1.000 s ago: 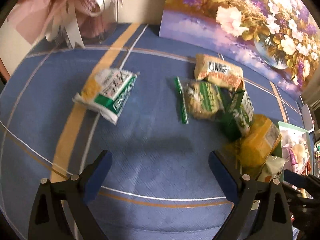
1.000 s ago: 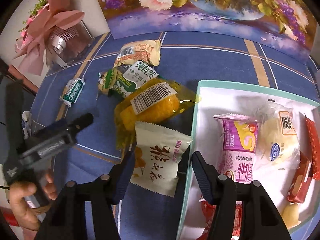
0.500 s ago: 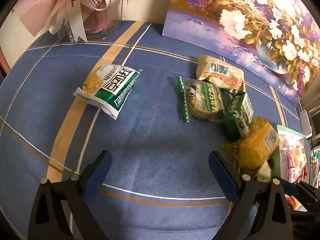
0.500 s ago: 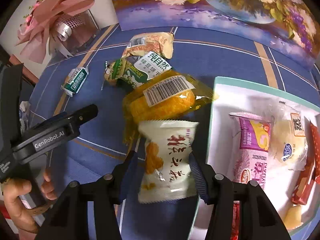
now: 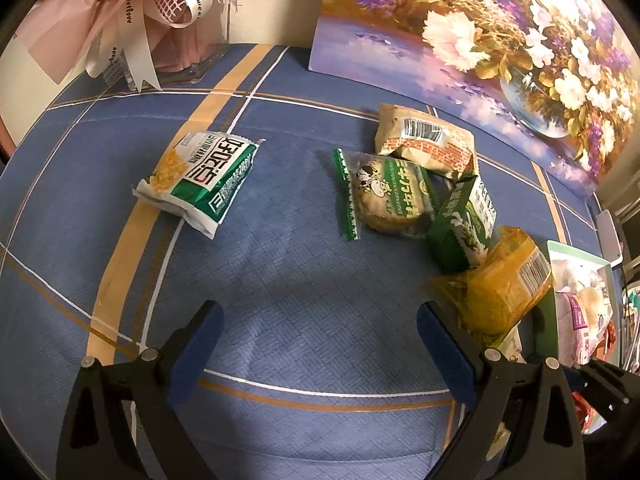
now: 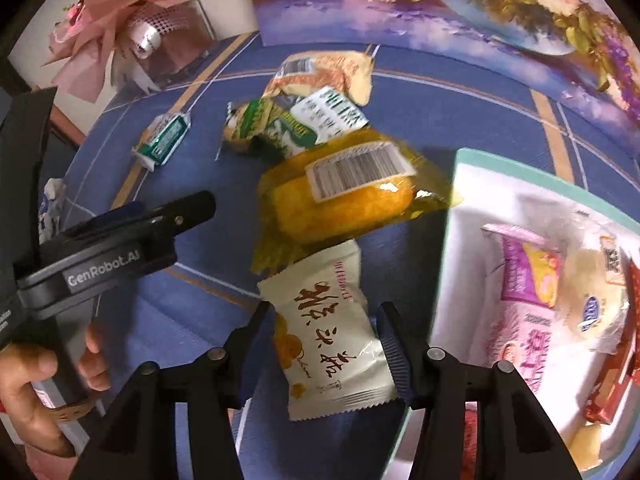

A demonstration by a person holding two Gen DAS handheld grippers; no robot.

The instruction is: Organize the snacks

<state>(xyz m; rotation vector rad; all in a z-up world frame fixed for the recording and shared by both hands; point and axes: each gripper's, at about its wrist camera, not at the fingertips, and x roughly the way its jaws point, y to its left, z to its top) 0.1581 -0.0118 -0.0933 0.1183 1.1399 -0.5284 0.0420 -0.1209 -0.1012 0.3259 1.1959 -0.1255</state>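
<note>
My right gripper (image 6: 323, 312) is shut on a white snack packet (image 6: 332, 340) with red characters; both pads press its sides. The packet sits just left of a white tray (image 6: 468, 184) with a teal rim that holds several wrapped snacks. Above the white packet lies a yellow cake packet (image 6: 340, 200), also seen in the left wrist view (image 5: 496, 292). My left gripper (image 5: 318, 312) stands open over bare blue cloth with nothing between its fingers. Beyond it lie a green-and-white packet (image 5: 200, 176), a green cookie packet (image 5: 384, 196), a tan packet (image 5: 424, 140) and a dark green packet (image 5: 464, 224).
A blue plaid tablecloth (image 5: 280, 260) covers the table. A glass vase with pink ribbons (image 5: 168, 20) stands at the back left, and a flower painting (image 5: 480, 40) leans along the back. A hand (image 6: 36, 380) grips the left tool at the lower left of the right wrist view.
The right gripper's fingers have drawn in against the white packet, which now tilts between them and overlaps the yellow packet's edge. The left gripper stays in place, still open.
</note>
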